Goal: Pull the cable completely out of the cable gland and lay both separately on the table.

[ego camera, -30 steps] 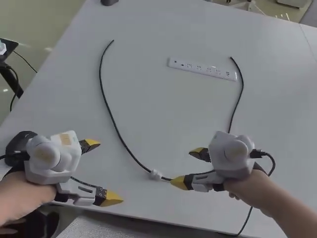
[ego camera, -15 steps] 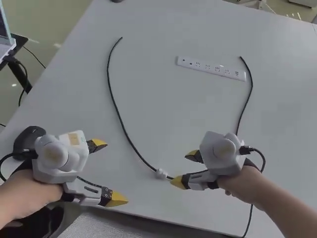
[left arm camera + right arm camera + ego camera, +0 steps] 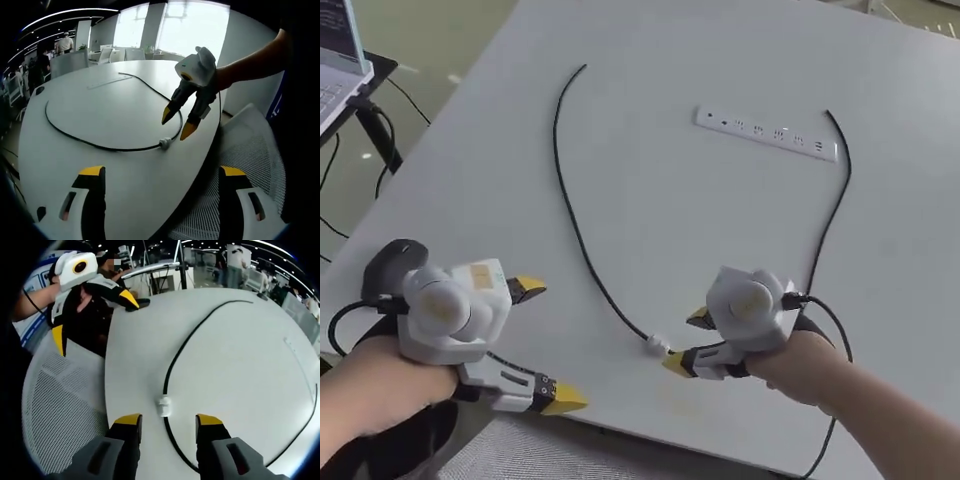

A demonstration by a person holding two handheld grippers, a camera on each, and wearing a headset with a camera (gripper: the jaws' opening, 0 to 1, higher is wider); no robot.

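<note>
Since a second ago the right gripper (image 3: 685, 340) has edged closer to the cable gland (image 3: 658, 345), while the cable (image 3: 572, 215) lies in the same curve on the table (image 3: 650, 190).

Head view: the small white cable gland sits on the black cable near the table's near edge, just beside the lower jaw tip of the right gripper. Its jaws stand apart and grasp nothing. The left gripper (image 3: 549, 345) hangs over the near left edge, well apart from the cable, jaws spread wide and empty. A white power strip (image 3: 767, 133) lies farther back.

Left gripper view: the left gripper (image 3: 162, 171) has its two yellow-tipped jaws wide open over the table edge, with nothing between them. Ahead, the cable gland (image 3: 164, 143) rests on the table at the end of the cable's long arc, and the right gripper (image 3: 176, 127) points down just beside it, not touching. A white mesh chair (image 3: 240, 145) shows past the edge.

Right gripper view: the right gripper (image 3: 169, 420) is released – the cable gland (image 3: 163, 406) lies just ahead of the gap between its jaws, and the cable (image 3: 185, 347) runs through the gland, away up the table and back down between the jaws. The left gripper (image 3: 93, 318) is at the upper left, open.
</note>
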